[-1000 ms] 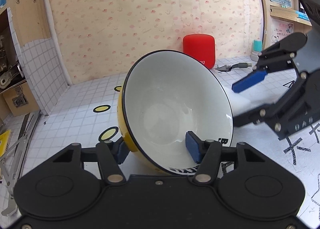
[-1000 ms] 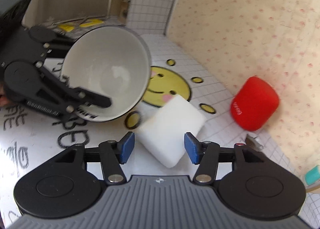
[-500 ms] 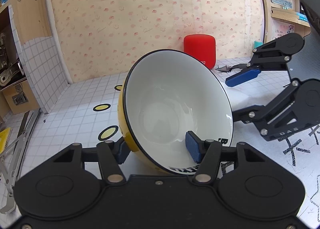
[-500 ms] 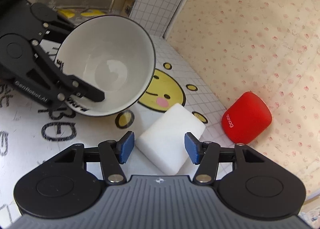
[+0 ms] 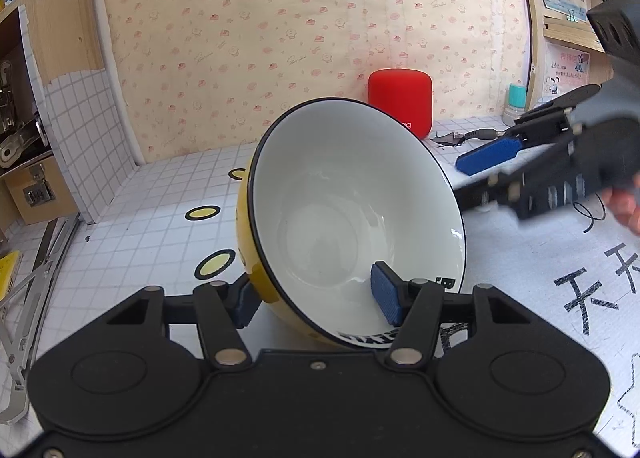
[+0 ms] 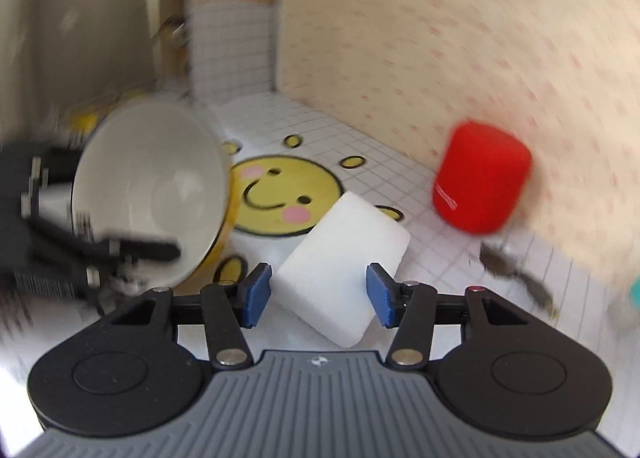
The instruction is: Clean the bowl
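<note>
Gripping tilted bowl (image 5: 352, 214) wall, left claw (image 5: 316, 300) clamped; yellow outside, glossy white inside; right claw (image 6: 316, 290) apart.

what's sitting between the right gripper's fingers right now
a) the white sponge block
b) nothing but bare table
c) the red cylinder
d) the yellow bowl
a: in the right wrist view the white sponge block lies between the open right gripper pads, while the bowl is off to the side, clamped at its rim by the left gripper.

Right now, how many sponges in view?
1. The white sponge lies on the table between the open right gripper fingers, right of the tilted bowl. Others may be hidden.
</note>
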Action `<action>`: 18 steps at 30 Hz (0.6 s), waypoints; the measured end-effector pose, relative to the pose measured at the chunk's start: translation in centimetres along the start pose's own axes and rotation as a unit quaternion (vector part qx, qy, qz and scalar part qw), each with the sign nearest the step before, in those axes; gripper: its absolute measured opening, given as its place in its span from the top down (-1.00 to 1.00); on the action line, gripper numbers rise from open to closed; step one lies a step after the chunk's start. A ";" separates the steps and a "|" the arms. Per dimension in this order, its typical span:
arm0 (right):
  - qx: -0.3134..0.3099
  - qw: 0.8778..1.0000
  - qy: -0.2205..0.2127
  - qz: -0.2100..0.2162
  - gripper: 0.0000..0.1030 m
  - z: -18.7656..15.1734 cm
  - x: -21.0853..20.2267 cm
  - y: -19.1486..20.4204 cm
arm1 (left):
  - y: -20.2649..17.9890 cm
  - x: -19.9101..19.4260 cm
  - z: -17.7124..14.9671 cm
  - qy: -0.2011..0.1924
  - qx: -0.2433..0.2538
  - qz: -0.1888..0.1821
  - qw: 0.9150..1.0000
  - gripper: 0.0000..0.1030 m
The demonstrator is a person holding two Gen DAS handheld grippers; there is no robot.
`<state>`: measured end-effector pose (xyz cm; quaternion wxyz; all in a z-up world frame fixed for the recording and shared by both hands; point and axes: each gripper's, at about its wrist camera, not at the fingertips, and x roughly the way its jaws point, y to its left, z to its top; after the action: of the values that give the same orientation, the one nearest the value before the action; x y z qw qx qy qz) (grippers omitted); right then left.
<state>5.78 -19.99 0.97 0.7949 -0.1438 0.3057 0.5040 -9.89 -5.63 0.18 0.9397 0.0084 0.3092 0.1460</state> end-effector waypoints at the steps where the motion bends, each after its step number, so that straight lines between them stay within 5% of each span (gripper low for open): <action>1: 0.019 1.000 0.002 -0.012 -0.06 0.0 -0.2 -0.6 | 0.0 0.0 0.0 0.000 0.000 0.000 1.000 -0.18; 4: -0.040 0.996 0.003 -0.076 -0.06 -0.3 -0.5 0.0 | 0.0 0.0 0.0 0.001 -0.003 -0.001 1.000 -0.18; 7: -0.063 0.994 0.010 -0.092 -0.06 -0.6 -0.4 0.6 | 0.0 0.0 0.1 0.001 -0.004 -0.002 1.000 -0.18; 11: -0.062 0.993 -0.003 -0.098 -0.16 -0.6 -0.2 0.9 | -0.1 0.0 0.0 0.000 -0.003 0.000 1.000 -0.17; 14: -0.033 0.992 -0.011 -0.125 -0.56 -0.3 0.4 -0.1 | -0.1 0.0 0.0 0.000 -0.004 0.000 1.000 -0.17; 18: 0.010 0.994 0.012 -0.110 -0.52 -0.4 2.2 -1.7 | 0.0 0.0 0.0 0.000 -0.008 -0.003 1.000 -0.17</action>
<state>7.81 -19.35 -0.83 0.8434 -0.1744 0.3027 0.4081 -9.86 -5.60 0.19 0.9401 0.0004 0.3081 0.1457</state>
